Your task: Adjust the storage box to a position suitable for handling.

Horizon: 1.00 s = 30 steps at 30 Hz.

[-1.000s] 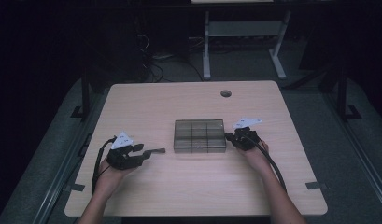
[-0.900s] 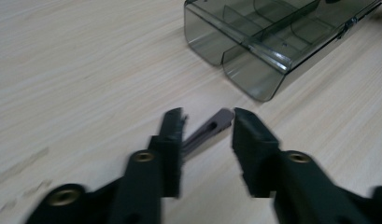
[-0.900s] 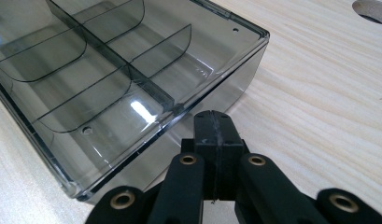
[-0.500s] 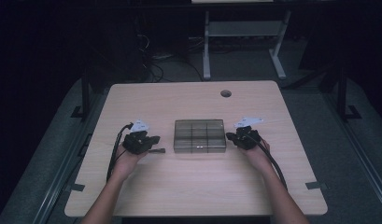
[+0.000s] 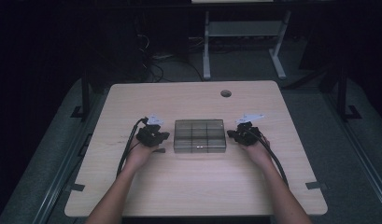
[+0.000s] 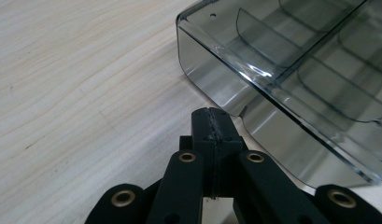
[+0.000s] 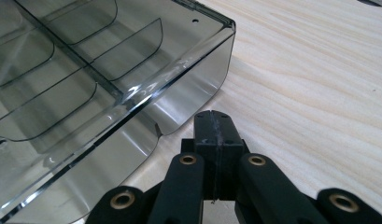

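A smoky clear plastic organiser box (image 5: 199,136) with several compartments lies in the middle of the wooden table (image 5: 193,186). My left gripper (image 5: 164,136) is at the box's left side, shut with nothing between its jaws. In the left gripper view its closed tips (image 6: 212,122) sit just short of the box wall (image 6: 254,100). My right gripper (image 5: 230,134) is at the box's right side, also shut and empty. In the right gripper view its tips (image 7: 214,125) rest close to the box's side wall (image 7: 179,105).
A round cable hole (image 5: 225,93) lies near the table's far edge. Beyond the table stands a metal frame (image 5: 244,32) on a dark floor with cables. Bare table surface lies in front of the box.
My left gripper has moved right across the table to the box's left side and its jaws have closed. The right gripper has stayed beside the box.
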Tool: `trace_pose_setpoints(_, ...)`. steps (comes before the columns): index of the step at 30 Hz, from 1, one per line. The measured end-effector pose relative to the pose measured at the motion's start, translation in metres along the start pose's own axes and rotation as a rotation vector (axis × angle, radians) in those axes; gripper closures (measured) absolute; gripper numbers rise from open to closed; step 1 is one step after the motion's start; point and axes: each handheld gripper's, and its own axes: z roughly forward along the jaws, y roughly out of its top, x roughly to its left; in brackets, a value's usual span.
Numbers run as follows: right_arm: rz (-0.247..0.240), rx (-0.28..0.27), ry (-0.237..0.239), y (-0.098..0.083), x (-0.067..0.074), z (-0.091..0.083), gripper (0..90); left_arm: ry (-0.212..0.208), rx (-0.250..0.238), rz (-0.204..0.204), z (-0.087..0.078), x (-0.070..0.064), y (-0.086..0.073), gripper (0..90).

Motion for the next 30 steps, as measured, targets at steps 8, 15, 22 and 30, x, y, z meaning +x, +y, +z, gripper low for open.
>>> trace_pose_setpoints(8,0.002,0.012,0.017,-0.0010,0.0014,0.0041,89.9,-0.008,-0.002,0.015,0.0081,-0.0046,0.0067,89.9)
trace_pose_setpoints(15,-0.011,0.006,0.024,0.0004,0.0030,0.0021,89.9,-0.018,0.001,0.016,0.0094,-0.0056,0.0093,90.0)
trace_pose_setpoints(22,-0.019,0.015,0.023,0.0011,0.0066,0.0042,90.0,-0.027,0.003,0.006,0.0106,-0.0067,0.0093,90.0)
trace_pose_setpoints(30,-0.021,0.023,0.032,0.0015,0.0075,0.0025,90.0,-0.043,0.008,0.002,0.0095,-0.0058,0.0085,90.0)
